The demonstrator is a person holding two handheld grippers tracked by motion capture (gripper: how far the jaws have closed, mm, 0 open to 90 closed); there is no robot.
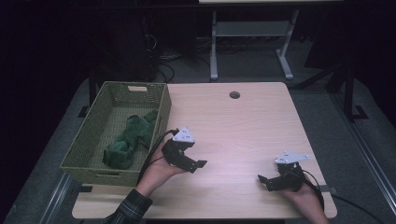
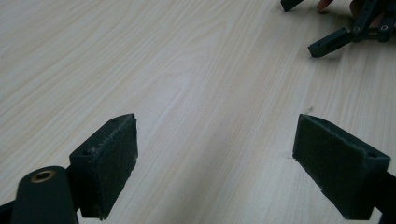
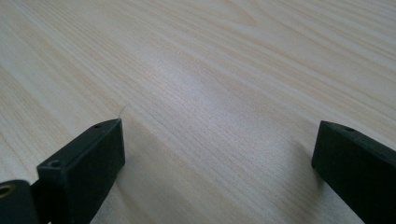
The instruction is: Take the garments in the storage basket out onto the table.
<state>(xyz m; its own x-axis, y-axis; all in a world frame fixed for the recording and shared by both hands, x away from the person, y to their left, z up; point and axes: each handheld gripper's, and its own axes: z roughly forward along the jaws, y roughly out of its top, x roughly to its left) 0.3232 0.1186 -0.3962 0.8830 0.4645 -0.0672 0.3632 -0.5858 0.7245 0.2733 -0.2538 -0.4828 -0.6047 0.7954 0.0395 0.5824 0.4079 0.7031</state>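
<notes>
Your reference object is the woven basket, olive-green and rectangular, which sits at the left edge of the light wooden table and overhangs that edge slightly. Inside the basket lies a single green plush toy, stretched lengthwise along the right wall, with one end close to the near right corner and the other reaching toward the middle of the far half; the rest of the basket floor is bare weave. Your left gripper is held just beside the basket's near right corner, outside the rim, and points away from the basket across the tabletop. In the left gripper view its two black jaws stand wide apart with nothing but bare wood grain between them. Your right gripper is well apart from the basket, near the table's near right corner, with its jaws turned back toward the basket side. In the right gripper view those jaws are likewise spread wide and hold nothing, hovering low over the tabletop. The tip of the right gripper also appears at the top right of the left gripper view.
</notes>
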